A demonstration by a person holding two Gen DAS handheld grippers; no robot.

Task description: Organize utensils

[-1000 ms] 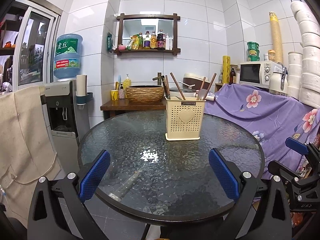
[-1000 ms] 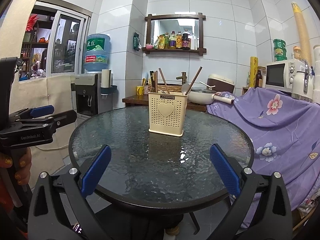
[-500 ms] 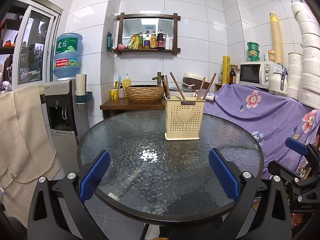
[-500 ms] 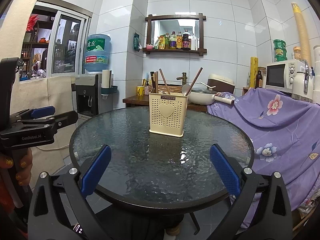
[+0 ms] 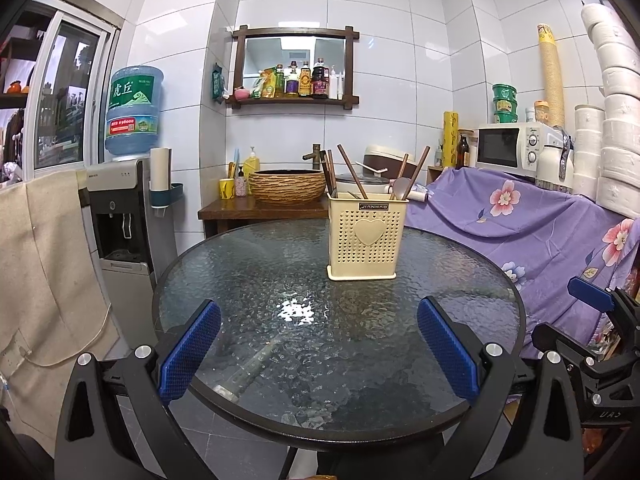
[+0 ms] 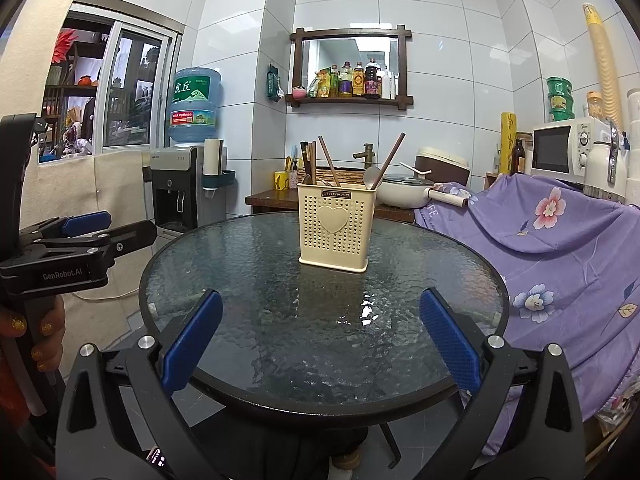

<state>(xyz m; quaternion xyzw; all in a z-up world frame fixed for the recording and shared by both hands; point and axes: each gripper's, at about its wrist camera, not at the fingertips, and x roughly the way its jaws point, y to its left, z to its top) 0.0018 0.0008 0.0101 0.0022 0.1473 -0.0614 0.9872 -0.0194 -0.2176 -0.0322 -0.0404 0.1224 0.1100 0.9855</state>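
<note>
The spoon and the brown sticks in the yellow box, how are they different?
The metal spoon has a rounded, shiny grey bowl at its top; the dark brown wooden chopsticks are thin straight rods. The chopsticks rise well above the cream perforated plastic holder; the spoon only just clears its rim. There are several chopsticks but this one spoon on the right. Both stand in the holder, leaning.

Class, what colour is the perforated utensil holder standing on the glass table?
Cream utensil holder, with a raised heart; clearest in the left wrist view.

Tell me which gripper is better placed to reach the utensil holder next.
Probably the right gripper: the holder sits almost centred between its open fingers. From the left gripper, also open, the holder lies off to the right. The difference is small.
</note>
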